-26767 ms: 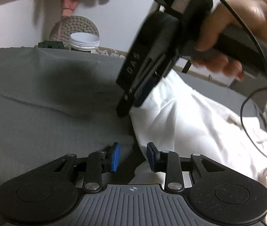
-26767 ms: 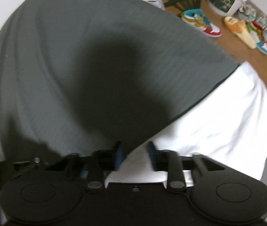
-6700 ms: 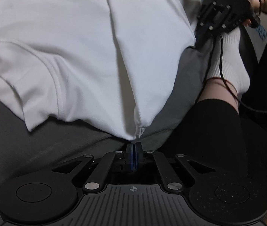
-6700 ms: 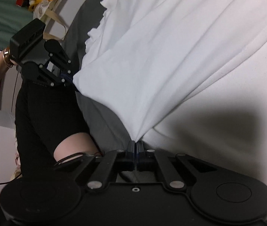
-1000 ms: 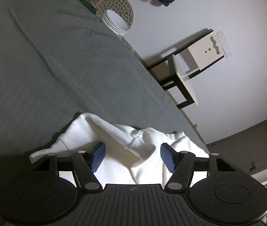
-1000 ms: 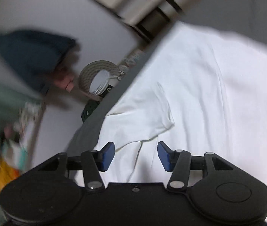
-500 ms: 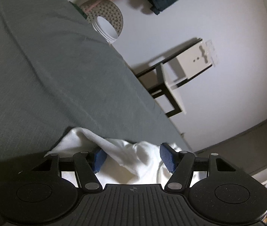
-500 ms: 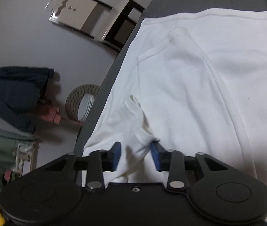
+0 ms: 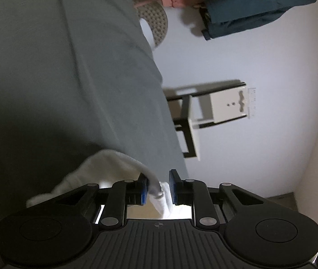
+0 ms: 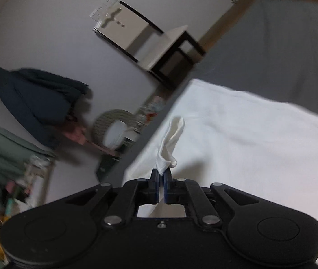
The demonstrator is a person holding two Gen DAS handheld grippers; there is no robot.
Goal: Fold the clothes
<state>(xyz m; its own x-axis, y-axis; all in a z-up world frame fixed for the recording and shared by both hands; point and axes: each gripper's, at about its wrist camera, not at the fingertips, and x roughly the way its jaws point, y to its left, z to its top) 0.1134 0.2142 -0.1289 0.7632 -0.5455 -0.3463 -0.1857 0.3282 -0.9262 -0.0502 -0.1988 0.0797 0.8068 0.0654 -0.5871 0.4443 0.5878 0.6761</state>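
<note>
White shirt (image 10: 260, 139) is spread over the grey bed cover (image 10: 271, 51), filling the right wrist view from about 3 o'clock down to 5. One little bunched bit of it sticks up at the middle of that view, and the right gripper (image 10: 161, 180) has it pinched, blue pads pressed together on the fabric with basically no gap. Over in the left wrist view the same shirt (image 9: 105, 168) shows as a rumpled white edge at around 7 o'clock, lying on the bed cover (image 9: 58, 67), with a fold of it running down between the fingers of the left gripper (image 9: 157, 189). Those jaws sit narrow but not fully closed; one pad seems to touch the cloth and there's a sliver of space at the other, so I honestly can't tell if it's got a real grip. Further out, a black-and-white chair (image 10: 150, 44) stands against the pale wall at 12 o'clock in the right view, a dark blue garment (image 10: 35, 103) hangs at 9 o'clock, and a round woven basket thing (image 10: 112, 130) sits on the floor just past the bed edge. Left view has the chair (image 9: 208, 114) at 3 o'clock and the blue garment (image 9: 248, 4) up at 1 o'clock.
</note>
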